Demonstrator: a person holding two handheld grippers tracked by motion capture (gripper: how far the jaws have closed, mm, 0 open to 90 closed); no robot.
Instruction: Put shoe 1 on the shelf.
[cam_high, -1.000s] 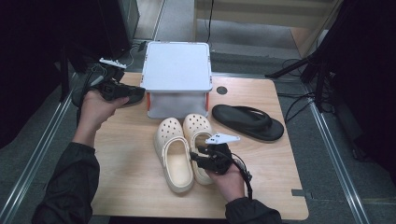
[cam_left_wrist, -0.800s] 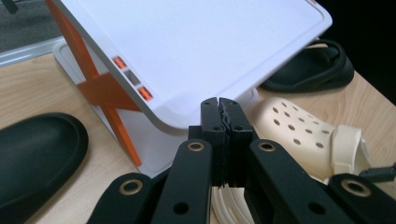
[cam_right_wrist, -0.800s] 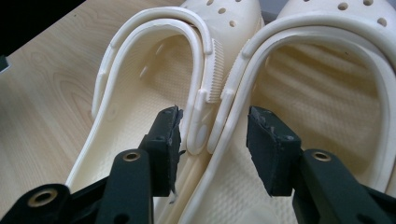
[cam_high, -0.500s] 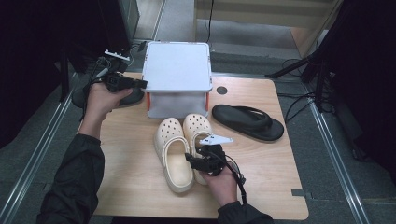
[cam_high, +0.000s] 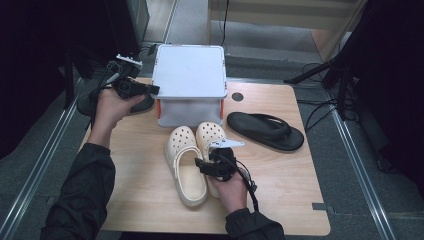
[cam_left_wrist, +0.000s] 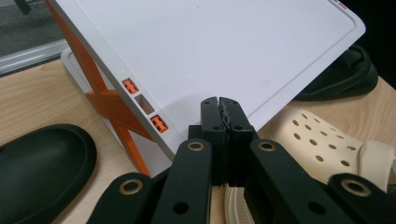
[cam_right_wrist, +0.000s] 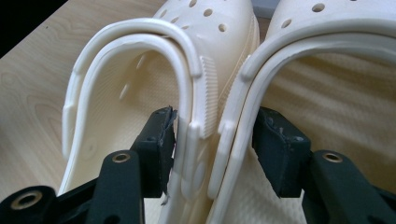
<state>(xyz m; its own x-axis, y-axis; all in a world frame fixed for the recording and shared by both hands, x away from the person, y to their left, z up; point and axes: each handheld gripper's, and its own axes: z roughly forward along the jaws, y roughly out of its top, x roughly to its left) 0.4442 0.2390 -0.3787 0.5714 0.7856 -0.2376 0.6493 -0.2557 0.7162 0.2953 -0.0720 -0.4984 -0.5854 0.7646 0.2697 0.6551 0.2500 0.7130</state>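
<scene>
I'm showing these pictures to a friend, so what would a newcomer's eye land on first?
Probably the pair of cream perforated rubber clogs side by side at the middle of the light wooden table, with the right gripper straddling their two touching inner walls, one jaw inside each clog. Behind them stands a white lidded plastic box with orange clips, and right of it lies a black flip-flop sandal.
</scene>
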